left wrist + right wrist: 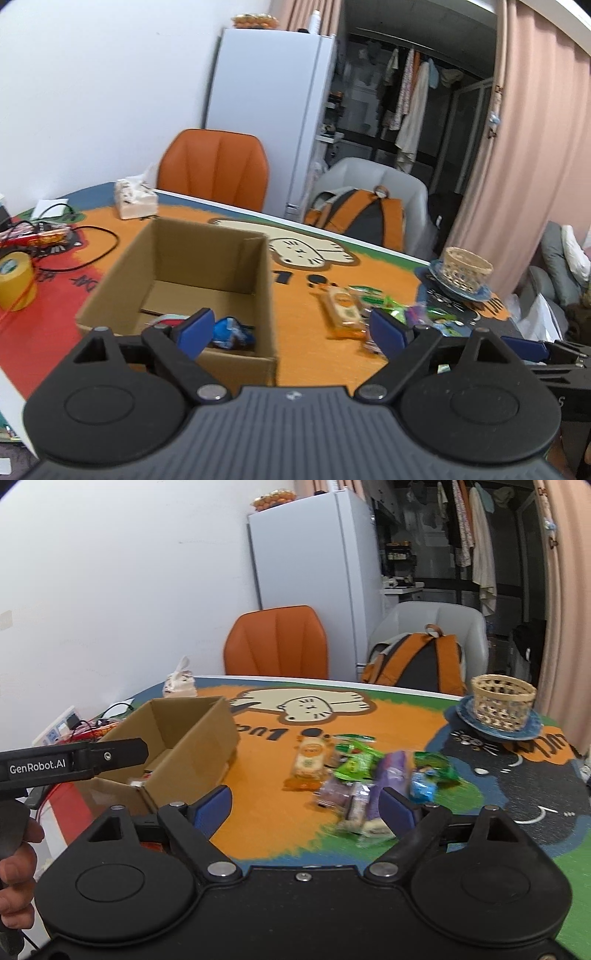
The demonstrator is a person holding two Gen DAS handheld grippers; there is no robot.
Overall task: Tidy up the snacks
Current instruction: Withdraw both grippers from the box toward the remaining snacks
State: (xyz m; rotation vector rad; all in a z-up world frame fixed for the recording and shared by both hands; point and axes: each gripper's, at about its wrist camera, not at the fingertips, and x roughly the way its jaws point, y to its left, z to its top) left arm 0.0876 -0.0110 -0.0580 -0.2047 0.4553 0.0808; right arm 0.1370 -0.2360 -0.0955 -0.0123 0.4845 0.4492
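The left tool [291, 330] stands wide with nothing between its blue pads, above the near right corner of the cardboard box [207, 266]. The right tool [304, 805] is likewise wide and holds nothing, poised over the surface [258, 812] just short of the snack pile [365, 775]. Only the left wrist view looks down into the box, where a blue-wrapped snack [232, 332] lies on the floor against the near wall, with a further pale item beside it partly hidden by a pad. That view alone also shows a yellow tape roll [16, 280] and a red packet [37, 236] among black cables at the left of the surface. Only the right wrist view shows the side of the left tool's body crossing in front of the box, printed "GenRobot.AI" [37, 766], and the person's left hand [16, 871] at the frame's left edge. The loose snacks lie on the surface to the right of the box, well apart from it: an orange biscuit pack [308, 766], green packets [356, 762], a purple packet [391, 771] and a small blue packet [423, 788]. A wicker basket [504, 701] sits on a blue plate [465, 710] at the far right. A tissue pack [135, 199] stands near the far edge. The mat carries lettering, upside down and only partly legible.
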